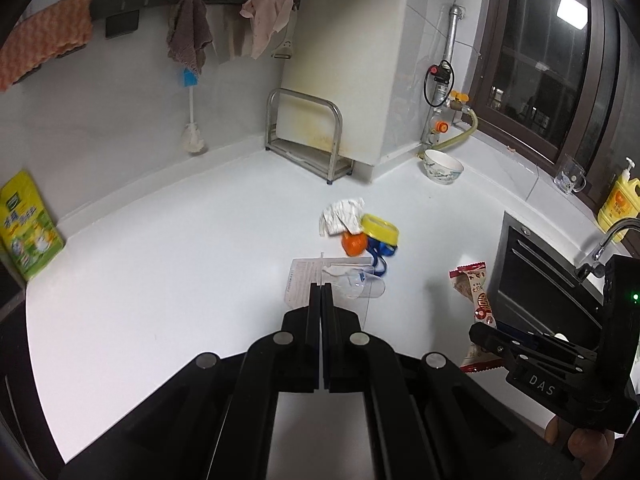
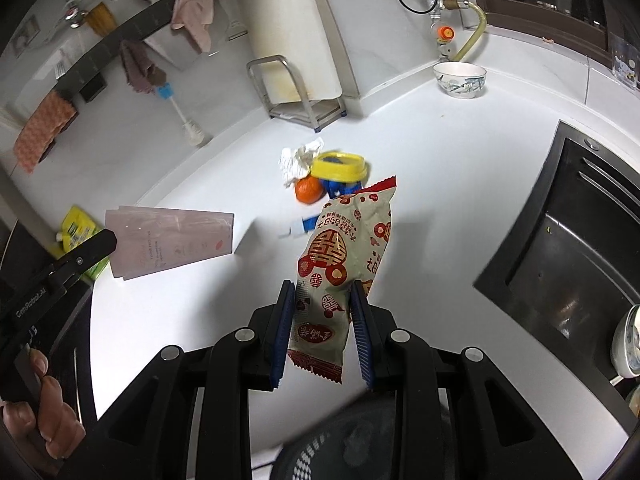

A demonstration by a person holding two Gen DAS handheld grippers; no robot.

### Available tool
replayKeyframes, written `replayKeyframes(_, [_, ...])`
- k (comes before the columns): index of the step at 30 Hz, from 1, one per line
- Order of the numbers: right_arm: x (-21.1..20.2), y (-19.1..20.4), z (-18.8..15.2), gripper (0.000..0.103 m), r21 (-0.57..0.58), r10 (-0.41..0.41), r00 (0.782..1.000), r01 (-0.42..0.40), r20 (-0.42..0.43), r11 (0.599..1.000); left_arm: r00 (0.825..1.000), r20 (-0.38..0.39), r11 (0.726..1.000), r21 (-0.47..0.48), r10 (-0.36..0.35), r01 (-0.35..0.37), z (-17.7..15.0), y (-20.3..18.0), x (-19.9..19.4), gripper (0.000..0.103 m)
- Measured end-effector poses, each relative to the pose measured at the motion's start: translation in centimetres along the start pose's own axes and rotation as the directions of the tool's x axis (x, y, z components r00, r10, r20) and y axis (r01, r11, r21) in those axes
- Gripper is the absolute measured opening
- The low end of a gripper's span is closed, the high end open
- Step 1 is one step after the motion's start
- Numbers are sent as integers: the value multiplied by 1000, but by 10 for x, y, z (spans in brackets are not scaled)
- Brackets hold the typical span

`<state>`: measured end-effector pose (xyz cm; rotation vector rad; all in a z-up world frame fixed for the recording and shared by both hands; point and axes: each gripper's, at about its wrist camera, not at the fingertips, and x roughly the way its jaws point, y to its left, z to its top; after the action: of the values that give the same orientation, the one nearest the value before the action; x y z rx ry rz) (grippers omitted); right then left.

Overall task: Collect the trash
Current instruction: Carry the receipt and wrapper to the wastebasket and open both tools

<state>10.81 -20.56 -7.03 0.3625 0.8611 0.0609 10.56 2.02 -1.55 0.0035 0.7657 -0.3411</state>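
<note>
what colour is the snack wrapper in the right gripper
Beige with red printed symbols and red crimped ends: the snack wrapper, held in the right gripper, shows best in the right wrist view.

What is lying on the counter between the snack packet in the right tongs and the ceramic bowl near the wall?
In the right wrist view, only bare white counter lies between the snack packet and the bowl.

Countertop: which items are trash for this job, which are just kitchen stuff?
Trash: snack wrapper in right gripper; clear plastic package in left gripper; crumpled tissue, orange peel, yellow lid.

Not trash: bowl, glass mug, dish soap, metal rack.
</note>
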Motion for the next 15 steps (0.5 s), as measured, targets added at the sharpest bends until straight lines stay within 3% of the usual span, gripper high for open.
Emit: replayKeyframes(15, [-75, -32, -71, 28, -106, 41, 998, -46, -56, 993, 1000, 19, 1000, -13, 15, -15, -73, -77, -80, 1])
